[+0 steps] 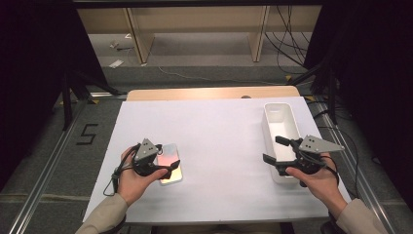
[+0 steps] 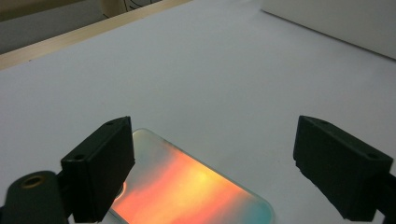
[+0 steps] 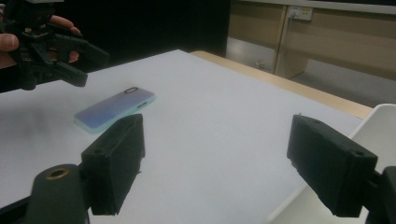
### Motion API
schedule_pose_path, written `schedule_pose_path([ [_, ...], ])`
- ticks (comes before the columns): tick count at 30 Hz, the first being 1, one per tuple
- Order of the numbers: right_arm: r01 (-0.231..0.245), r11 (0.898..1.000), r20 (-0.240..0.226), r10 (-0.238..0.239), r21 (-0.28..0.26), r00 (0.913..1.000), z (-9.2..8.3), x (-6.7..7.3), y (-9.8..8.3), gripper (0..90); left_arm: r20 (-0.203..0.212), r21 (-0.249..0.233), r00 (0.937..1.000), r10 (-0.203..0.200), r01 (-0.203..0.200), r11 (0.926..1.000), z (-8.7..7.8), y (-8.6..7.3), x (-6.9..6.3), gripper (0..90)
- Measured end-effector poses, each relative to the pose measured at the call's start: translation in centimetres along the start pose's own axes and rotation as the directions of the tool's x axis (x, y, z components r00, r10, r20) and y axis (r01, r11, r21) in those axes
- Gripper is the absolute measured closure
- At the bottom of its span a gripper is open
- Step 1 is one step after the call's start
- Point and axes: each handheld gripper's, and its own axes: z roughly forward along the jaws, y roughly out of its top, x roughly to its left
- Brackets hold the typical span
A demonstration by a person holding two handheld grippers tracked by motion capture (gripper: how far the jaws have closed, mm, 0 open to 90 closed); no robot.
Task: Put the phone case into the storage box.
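On the wooden table lies a white sheet covering most of the top; bare wood strip at far edge; grey carpeted floor around; metal rails at both sides; shelving legs and loose cables at the back; room dark at sides. Writing: a black "5" marked on floor at left; no other legible text. Phone case, iridescent orange-pink, lies flat on sheet at near left. Left gripper over case's near-left part, jaws wide, nothing held. White bin stands at right. Right gripper over bin's near end, jaws wide, empty.
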Motion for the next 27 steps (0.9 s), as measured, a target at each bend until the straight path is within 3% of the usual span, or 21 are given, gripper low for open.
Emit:
schedule_pose_path([
  [10,0.002,1.0,0.003,-0.002,0.003,1.0,0.0,0.1,0.0,19.9,0.002,0.004,1.0,-0.003,0.003,1.0,0.1,0.1,-0.1,17.1],
  [11,0.002,1.0,0.003,-0.002,0.003,1.0,0.0,0.1,0.0,19.9,0.002,0.004,1.0,-0.002,0.002,1.0,0.2,0.2,-0.2,21.5],
  [12,0.0,1.0,0.002,0.0,0.003,1.0,0.0,0.1,0.0,20.0,0.002,0.003,1.0,-0.002,0.002,1.0,0.2,0.2,-0.2,35.8],
  [15,0.0,1.0,0.002,0.0,0.002,1.0,0.1,0.1,0.0,20.0,0.004,0.015,1.0,0.002,-0.002,0.9999,0.4,0.4,-0.3,60.5],
  [16,-0.001,1.0,0.002,0.001,0.002,1.0,0.1,0.1,0.0,20.0,0.002,0.026,1.0,0.003,-0.003,0.9996,0.6,0.4,-0.4,60.5],
  [20,-0.002,1.0,0.001,0.002,0.002,1.0,0.1,0.1,0.0,20.0,0.013,0.094,0.9998,0.017,-0.019,0.9954,1.3,0.1,-0.7,83.1],
  [23,-0.002,1.0,0.0,0.002,0.001,1.0,0.1,0.1,0.0,20.1,0.02,0.134,0.9996,0.019,-0.022,0.9907,2.0,0.0,-0.9,87.7],
  [27,-0.005,1.0,-0.001,0.005,0.005,1.0,0.2,0.2,0.0,20.1,0.031,0.176,0.9995,-0.01,0.004,0.9844,2.8,-0.2,-1.1,89.7],
])
